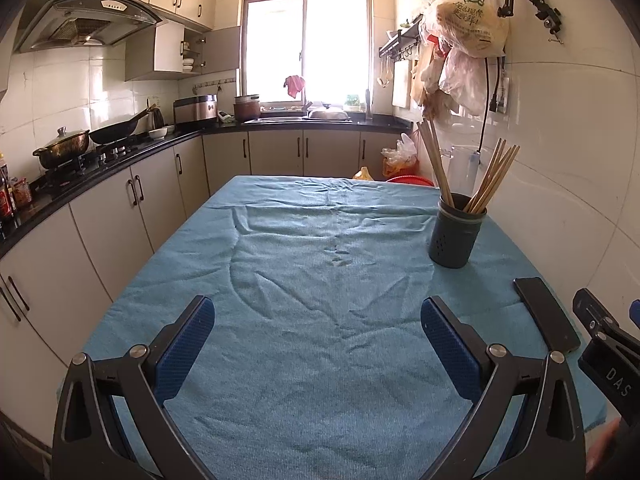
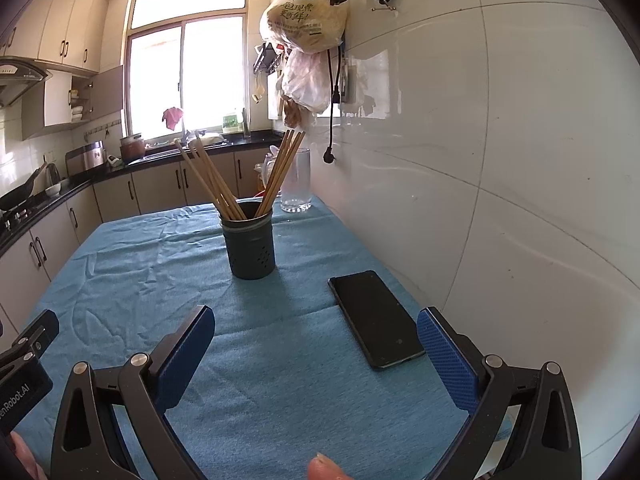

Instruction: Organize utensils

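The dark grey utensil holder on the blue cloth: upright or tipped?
Upright. The dark grey perforated utensil holder stands on its base on the blue tablecloth, its open mouth facing up, with wooden chopsticks fanning out of it.

The bench has a light blue cloth with a fine woven texture. The holder is dark grey-blue, with small dotted holes low on its side and a pale band near the rim. The chopsticks are light brown wood. The phone is glossy black. The tongs have black frames and blue pads with a fine grid pattern.
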The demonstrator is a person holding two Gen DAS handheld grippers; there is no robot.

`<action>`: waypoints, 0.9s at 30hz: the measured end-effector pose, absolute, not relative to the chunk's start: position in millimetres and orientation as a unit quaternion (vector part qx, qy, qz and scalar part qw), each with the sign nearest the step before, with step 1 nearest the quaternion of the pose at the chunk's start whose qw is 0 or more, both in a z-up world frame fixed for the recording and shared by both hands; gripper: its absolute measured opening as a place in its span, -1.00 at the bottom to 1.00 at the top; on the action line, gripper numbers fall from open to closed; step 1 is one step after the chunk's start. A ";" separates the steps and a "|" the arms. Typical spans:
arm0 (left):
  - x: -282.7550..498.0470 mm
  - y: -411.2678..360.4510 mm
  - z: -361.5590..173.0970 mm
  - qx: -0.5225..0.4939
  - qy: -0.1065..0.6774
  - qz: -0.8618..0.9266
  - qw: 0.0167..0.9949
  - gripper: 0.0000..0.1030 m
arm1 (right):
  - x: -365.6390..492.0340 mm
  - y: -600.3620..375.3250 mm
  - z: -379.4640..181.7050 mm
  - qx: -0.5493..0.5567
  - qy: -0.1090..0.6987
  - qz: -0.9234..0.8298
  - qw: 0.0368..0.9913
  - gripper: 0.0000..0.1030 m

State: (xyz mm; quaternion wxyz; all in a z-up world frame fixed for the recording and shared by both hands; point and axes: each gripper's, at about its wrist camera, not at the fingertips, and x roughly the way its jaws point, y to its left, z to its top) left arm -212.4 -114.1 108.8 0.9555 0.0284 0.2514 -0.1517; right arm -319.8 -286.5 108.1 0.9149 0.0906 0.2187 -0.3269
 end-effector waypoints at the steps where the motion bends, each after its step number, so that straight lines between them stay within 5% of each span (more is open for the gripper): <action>1: -212.2 -114.6 108.4 0.028 0.252 -0.152 0.955 0.99 | -320.4 -285.6 107.9 0.091 0.220 -0.327 0.915 0.99; 27: -210.6 -113.0 103.6 0.029 0.259 -0.157 0.952 0.99 | -318.0 -279.9 104.4 0.083 0.233 -0.322 0.914 0.99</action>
